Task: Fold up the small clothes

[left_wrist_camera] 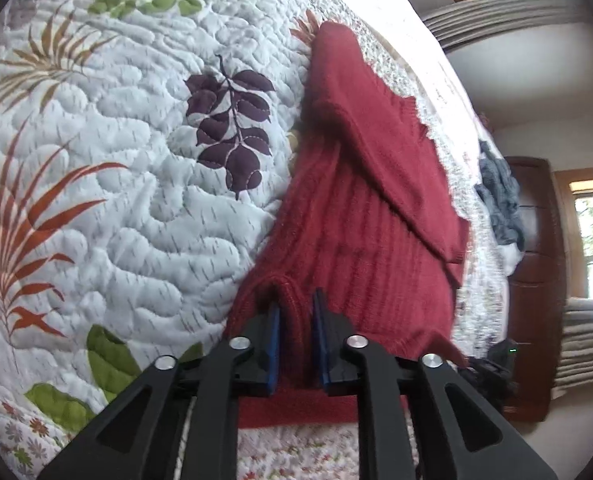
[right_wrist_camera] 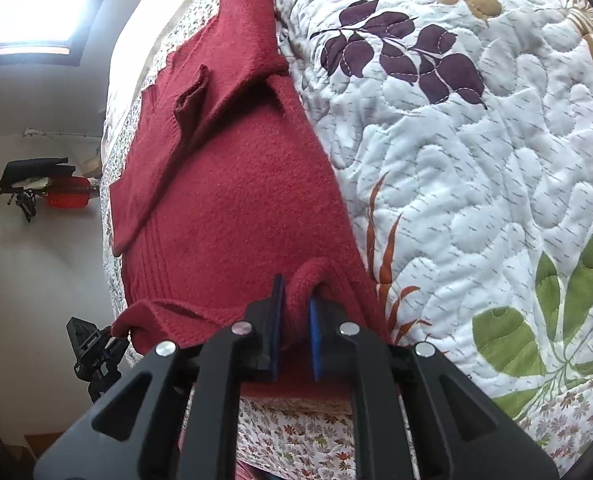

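White leaf-print quilt (left_wrist_camera: pixel 116 200) covers bed; window, wooden door beyond. Red sweater (left_wrist_camera: pixel 368 220) lies along quilt's edge, sleeve folded across. My left gripper (left_wrist_camera: pixel 296 312) and right gripper (right_wrist_camera: pixel 294 304) each clench hem. Open quilt beside.

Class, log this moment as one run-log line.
left gripper: shut on red sweater hem | right gripper: shut on hem | sleeve folded | quilt beneath

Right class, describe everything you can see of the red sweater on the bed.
The red sweater is a dark red knit with ribbed lines, lying on the leaf-printed quilt. One sleeve is folded across its body. The left gripper and right gripper each pinch a bunched fold of its near edge.
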